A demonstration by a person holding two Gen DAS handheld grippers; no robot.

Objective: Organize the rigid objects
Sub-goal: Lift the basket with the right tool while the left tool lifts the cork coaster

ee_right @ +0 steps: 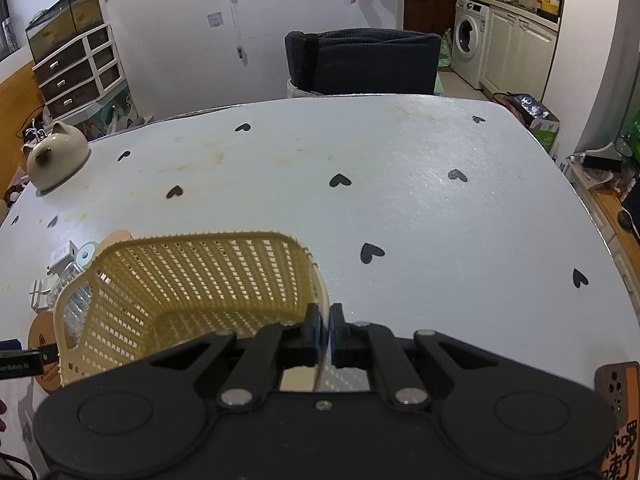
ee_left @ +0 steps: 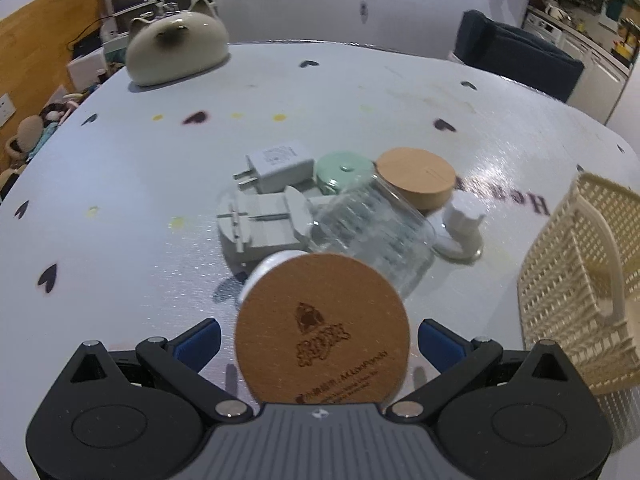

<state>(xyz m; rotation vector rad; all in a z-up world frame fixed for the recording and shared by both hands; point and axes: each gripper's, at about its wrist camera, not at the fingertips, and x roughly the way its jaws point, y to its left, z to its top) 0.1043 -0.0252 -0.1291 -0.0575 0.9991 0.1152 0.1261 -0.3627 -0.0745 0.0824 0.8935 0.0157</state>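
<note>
A round coaster [ee_left: 322, 336] with a cork underside and a white rim stands tilted on the table between the fingers of my left gripper [ee_left: 319, 330]. The blue pads [ee_left: 198, 344] sit a little off its edges, so the gripper is open. Just beyond lie a ribbed glass jar [ee_left: 372, 228] on its side, a wooden lid [ee_left: 416, 178], a mint round case [ee_left: 344, 172], a white charger plug [ee_left: 280, 166], a grey tool [ee_left: 264, 228] and a white knob piece [ee_left: 460, 224]. My right gripper [ee_right: 325, 320] is shut on the near rim of the cream lattice basket [ee_right: 200, 272], which looks empty.
The basket [ee_left: 580, 280] stands right of the pile. A cat-shaped ceramic pot [ee_left: 176, 52] sits at the table's far left corner. A dark chair [ee_right: 360, 60] stands behind the far edge. The heart-patterned tabletop [ee_right: 440, 208] stretches right of the basket.
</note>
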